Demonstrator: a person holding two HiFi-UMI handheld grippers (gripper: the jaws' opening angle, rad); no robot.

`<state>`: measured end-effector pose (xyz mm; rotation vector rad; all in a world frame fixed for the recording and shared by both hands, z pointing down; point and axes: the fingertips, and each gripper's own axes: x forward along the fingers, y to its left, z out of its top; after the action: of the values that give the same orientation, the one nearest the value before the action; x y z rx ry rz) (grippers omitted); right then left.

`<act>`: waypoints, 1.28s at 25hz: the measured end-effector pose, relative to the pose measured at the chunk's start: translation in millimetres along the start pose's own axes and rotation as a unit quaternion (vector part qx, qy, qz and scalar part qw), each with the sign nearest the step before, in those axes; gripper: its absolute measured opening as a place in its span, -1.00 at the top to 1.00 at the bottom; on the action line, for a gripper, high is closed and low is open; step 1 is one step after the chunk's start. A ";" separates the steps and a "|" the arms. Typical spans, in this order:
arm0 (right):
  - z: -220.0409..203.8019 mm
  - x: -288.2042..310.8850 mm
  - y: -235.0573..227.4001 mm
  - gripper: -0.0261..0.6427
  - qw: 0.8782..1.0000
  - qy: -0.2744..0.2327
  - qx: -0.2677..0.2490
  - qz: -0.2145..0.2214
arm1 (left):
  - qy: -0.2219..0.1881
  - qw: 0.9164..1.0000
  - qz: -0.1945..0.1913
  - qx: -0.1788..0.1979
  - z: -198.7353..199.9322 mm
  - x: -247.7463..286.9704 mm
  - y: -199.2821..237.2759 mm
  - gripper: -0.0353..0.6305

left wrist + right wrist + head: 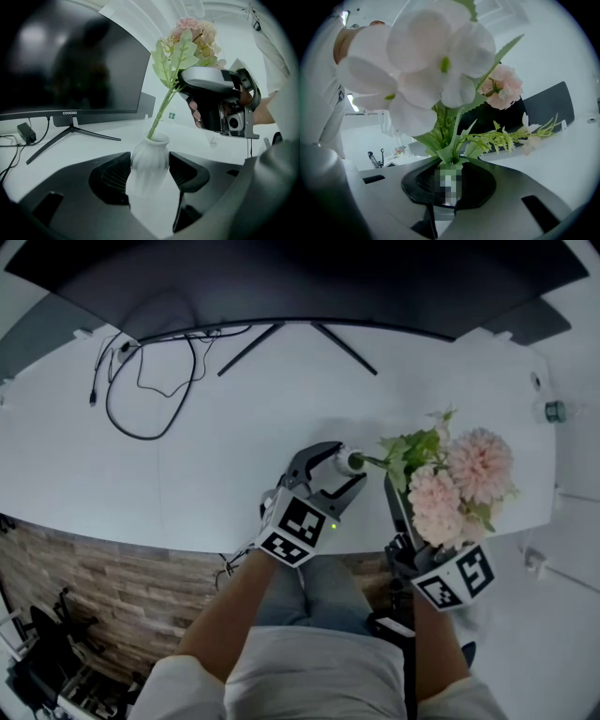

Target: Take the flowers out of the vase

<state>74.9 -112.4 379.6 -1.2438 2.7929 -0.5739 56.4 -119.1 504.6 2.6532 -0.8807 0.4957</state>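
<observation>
White worktop, monitor at twelve o'clock. Fingers clamped: left gripper on the vase, right gripper on the flowers at three o'clock.

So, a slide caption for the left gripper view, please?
Left gripper clamps the white vase; right gripper holds the pink flowers, stem in the vase's mouth.

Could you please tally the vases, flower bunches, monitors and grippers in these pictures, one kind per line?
white vase: 1
bunch of flowers: 1
monitor: 1
grippers: 2, the left gripper and the right gripper
Total: 5
</observation>
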 end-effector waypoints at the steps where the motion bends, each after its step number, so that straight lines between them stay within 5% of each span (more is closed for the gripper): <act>1: 1.6 -0.5 0.6 0.69 1.000 0.000 -0.001 0.000 | 0.000 1.000 0.000 0.000 0.1 -0.1 0.0 0.12; 32: 39.4 -32.4 1.3 0.70 0.999 -0.032 0.011 -0.011 | 0.008 1.000 0.004 0.004 -0.7 1.6 0.9 0.12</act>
<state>102.9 -100.8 338.6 -1.2663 2.7166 -0.5535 56.9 -120.3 506.0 2.6507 -0.8857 0.5235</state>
